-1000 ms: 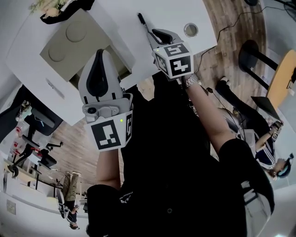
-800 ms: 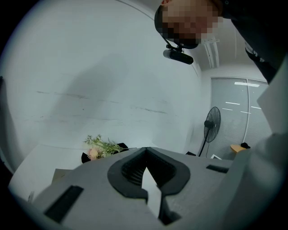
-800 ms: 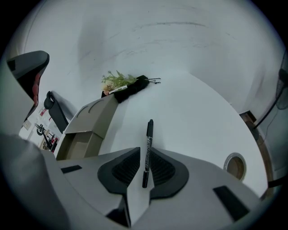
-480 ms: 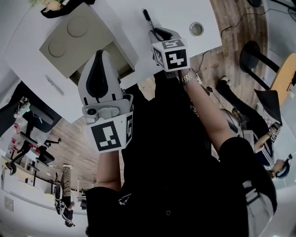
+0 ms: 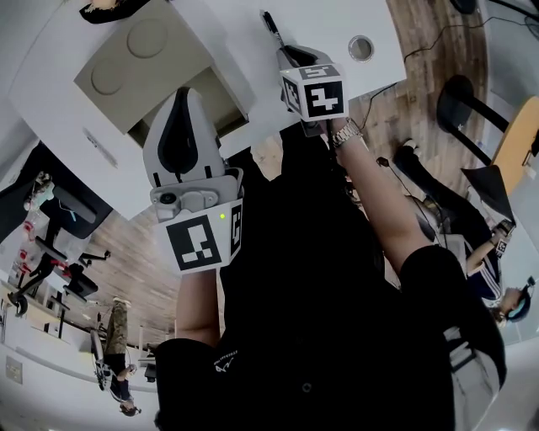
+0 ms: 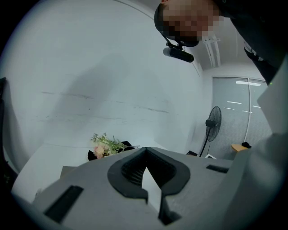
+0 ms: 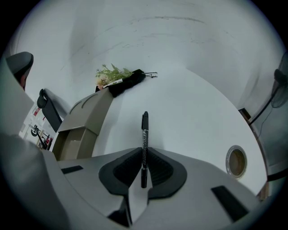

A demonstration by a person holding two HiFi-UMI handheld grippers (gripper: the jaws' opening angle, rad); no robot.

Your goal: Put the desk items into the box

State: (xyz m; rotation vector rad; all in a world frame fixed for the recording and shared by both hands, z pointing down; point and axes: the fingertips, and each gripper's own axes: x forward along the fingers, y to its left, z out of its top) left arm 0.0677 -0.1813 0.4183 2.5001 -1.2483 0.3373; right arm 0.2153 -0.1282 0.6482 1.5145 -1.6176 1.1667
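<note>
- The right claw (image 7: 143, 167) is closed on a black pen (image 7: 144, 143). The pads pinch its lower part, and the rest of the barrel sticks straight out past the tips.
- In the head view this claw (image 5: 292, 61) sits at the upper middle of the frame, over the white counter (image 5: 324, 21). The pen (image 5: 269, 22) points toward the top edge.
- Whether the pen's far tip touches the counter cannot be told.
- The cardboard box (image 5: 143, 52) stands at the upper left of the head view, left of the pen. It is open, with a flap folded out.
- In the right gripper view the box (image 7: 85, 117) lies at the left middle, apart from the pen.
- The left claw (image 6: 145, 152) is closed with nothing between its pads. It is raised and faces a pale wall.
- In the head view the left claw (image 5: 181, 135) sits below the box, near the frame's left centre.
- A round hole (image 7: 236, 161) in the counter shows at the lower right of the right gripper view.
- A small bunch of flowers (image 7: 112, 72) lies past the box — toward the counter's far edge.
</note>
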